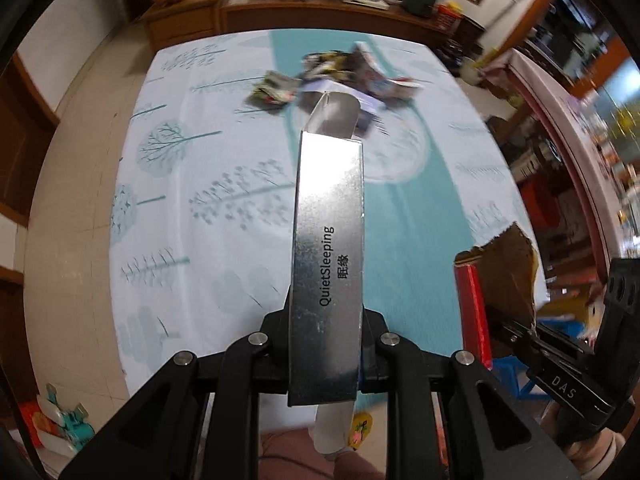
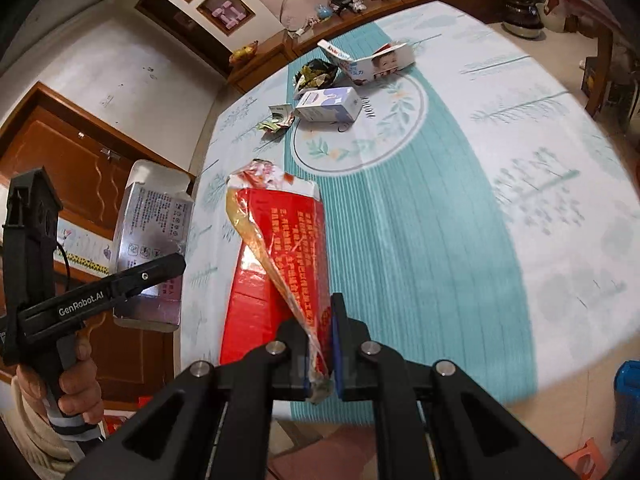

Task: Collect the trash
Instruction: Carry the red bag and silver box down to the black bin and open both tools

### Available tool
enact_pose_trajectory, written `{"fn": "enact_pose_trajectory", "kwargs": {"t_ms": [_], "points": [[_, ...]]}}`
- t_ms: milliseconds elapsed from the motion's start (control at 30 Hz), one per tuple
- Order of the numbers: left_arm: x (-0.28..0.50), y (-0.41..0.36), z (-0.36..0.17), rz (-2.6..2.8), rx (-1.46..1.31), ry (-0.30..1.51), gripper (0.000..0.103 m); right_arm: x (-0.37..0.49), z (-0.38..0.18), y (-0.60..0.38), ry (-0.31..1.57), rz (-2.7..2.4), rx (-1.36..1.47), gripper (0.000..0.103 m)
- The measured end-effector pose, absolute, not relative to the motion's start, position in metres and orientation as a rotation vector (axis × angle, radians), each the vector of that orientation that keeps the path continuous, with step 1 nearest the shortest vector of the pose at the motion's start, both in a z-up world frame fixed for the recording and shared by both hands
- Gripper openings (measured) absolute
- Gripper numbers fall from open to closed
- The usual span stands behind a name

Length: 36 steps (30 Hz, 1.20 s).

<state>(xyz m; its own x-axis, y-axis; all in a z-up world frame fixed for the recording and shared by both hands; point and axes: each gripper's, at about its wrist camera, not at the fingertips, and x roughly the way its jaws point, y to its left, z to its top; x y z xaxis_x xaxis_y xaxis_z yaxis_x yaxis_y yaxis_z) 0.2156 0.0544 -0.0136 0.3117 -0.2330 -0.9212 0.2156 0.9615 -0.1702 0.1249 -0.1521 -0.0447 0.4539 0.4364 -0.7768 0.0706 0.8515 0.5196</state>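
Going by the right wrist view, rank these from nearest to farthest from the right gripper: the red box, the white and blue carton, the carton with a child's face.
1. The red box, clamped in the right gripper.
2. The white and blue carton, lying mid-table on the round print, ahead.
3. The carton with a child's face, farthest, near the table's far edge.

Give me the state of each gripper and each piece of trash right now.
Left gripper: shut on silver box, held above the table.
Right gripper: shut on red package, torn open.
White-blue carton: lying on tablecloth.
Kinder box: torn, flattened.
Crumpled wrappers: loose on cloth.
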Motion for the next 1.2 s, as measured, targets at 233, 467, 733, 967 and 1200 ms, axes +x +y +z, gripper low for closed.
{"fn": "enact_pose_trajectory", "kwargs": {"t_ms": [233, 467, 733, 967, 1200], "points": [[0.137, 0.012, 0.018, -0.325, 0.024, 1.14, 0.018, 0.056, -0.021, -0.177, 1.047, 0.274, 0.499, 0.007], [0.068, -0.011, 0.019, -0.314, 0.037, 1.129, 0.018, 0.002, -0.01, -0.195, 1.032, 0.328, 0.457, 0.007], [0.025, -0.021, -0.007, -0.32, 0.084, 1.202, 0.018, -0.038, -0.032, -0.198, 1.092, 0.346, 0.502, 0.007], [0.013, -0.026, -0.047, -0.368, 0.136, 1.268, 0.018, -0.047, -0.069, -0.193, 1.155, 0.296, 0.559, 0.007], [-0.004, -0.026, -0.137, -0.415, 0.199, 1.399, 0.018, -0.05, -0.151, -0.179, 1.26, 0.201, 0.616, 0.007]]}}
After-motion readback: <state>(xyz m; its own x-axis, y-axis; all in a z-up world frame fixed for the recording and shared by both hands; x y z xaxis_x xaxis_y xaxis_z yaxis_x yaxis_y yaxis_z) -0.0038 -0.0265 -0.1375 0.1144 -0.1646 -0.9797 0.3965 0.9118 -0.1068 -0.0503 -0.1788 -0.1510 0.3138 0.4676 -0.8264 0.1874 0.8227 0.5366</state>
